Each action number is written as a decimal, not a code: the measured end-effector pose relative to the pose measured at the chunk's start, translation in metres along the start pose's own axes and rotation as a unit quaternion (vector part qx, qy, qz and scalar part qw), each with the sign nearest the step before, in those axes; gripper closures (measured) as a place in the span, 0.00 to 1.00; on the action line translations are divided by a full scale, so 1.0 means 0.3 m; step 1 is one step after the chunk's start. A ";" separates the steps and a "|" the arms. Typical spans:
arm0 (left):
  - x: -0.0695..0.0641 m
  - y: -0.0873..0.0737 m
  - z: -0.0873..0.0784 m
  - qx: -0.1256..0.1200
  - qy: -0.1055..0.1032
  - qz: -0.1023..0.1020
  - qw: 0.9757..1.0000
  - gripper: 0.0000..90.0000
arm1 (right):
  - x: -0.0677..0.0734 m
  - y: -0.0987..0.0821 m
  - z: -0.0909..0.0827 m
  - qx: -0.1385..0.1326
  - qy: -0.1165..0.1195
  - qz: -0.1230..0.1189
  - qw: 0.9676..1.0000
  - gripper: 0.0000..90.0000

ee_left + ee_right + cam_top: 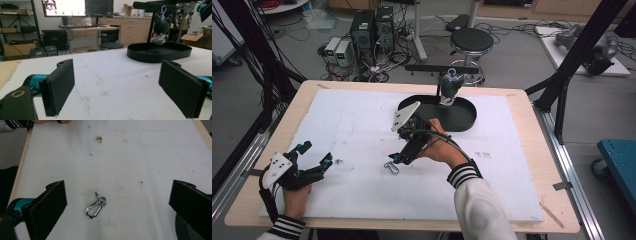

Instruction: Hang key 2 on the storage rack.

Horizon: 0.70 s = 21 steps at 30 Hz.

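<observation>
A small silver carabiner clip (pixel 95 207) with a ring lies flat on the white foam board (pixel 362 125); in the high view the clip (pixel 391 166) is near the board's middle. My right gripper (pixel 117 195) hovers just over it, open wide, with the clip lying between its two jaws and touching neither. From above, the right gripper (pixel 400 159) points down and left at the clip. My left gripper (pixel 316 154) rests at the board's near left, open and empty. Its jaws (pixel 117 82) stand wide apart over bare foam.
A black oval tray (pixel 464 120) sits at the far middle of the board, also seen from the left gripper (pixel 160 53). A dark plush toy (pixel 449 87) hangs over it from a black bar (pixel 432 68). Stains mark the foam. A stool and computers stand beyond the table.
</observation>
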<state>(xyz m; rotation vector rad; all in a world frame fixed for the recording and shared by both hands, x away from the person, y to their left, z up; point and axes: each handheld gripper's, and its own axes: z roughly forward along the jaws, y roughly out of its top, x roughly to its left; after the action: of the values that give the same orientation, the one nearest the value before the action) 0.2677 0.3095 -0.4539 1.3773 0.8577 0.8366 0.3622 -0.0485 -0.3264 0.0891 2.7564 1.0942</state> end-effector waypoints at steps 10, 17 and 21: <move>0.000 0.000 -0.002 -0.002 0.000 0.002 1.000 0.16 | 0.001 -0.005 0.079 0.020 0.023 -0.012 0.999 0.01; -0.001 0.000 -0.002 -0.003 -0.001 0.002 1.000 0.15 | 0.004 -0.010 0.125 0.036 0.037 -0.024 0.998 0.01; -0.002 -0.001 -0.002 -0.005 0.000 0.002 1.000 0.15 | 0.006 -0.018 0.150 0.052 0.047 -0.035 0.997 0.01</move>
<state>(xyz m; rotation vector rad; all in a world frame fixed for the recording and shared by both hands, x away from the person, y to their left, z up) 0.2668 0.3094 -0.4542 1.3707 0.8503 0.8418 0.3686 -0.0219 -0.3624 -0.0457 2.8766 0.9609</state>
